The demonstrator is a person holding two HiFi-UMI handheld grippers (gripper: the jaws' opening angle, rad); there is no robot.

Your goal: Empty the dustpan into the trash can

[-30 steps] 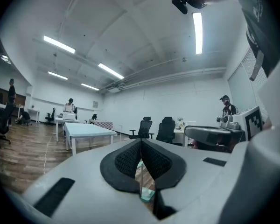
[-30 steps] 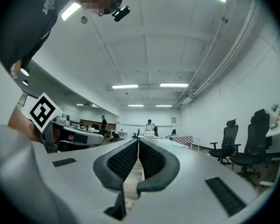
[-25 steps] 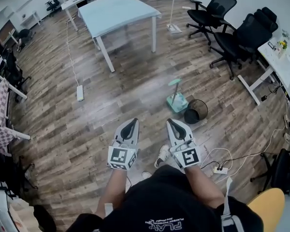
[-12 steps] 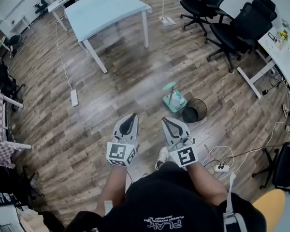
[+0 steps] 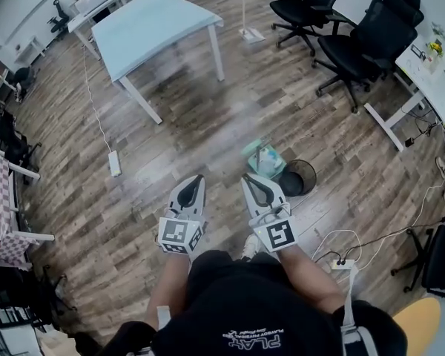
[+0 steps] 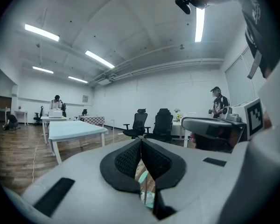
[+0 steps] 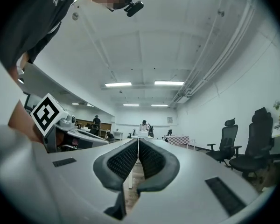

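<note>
The left gripper (image 5: 198,177) and right gripper (image 5: 246,177), both empty with fingers pressed together, are closing in on the teal long-handled plastic dustpan (image 5: 268,158), now standing just ahead beside the black mesh trash can (image 5: 299,177) on the wood-plank floor (image 5: 170,143); grasping is evidently coming next.

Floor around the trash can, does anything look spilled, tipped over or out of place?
Nothing stands out. The trash can stands upright with the teal dustpan right beside it, and no spill shows on the wooden floor. The only clutter is white cables trailing to a power strip nearby.
</note>
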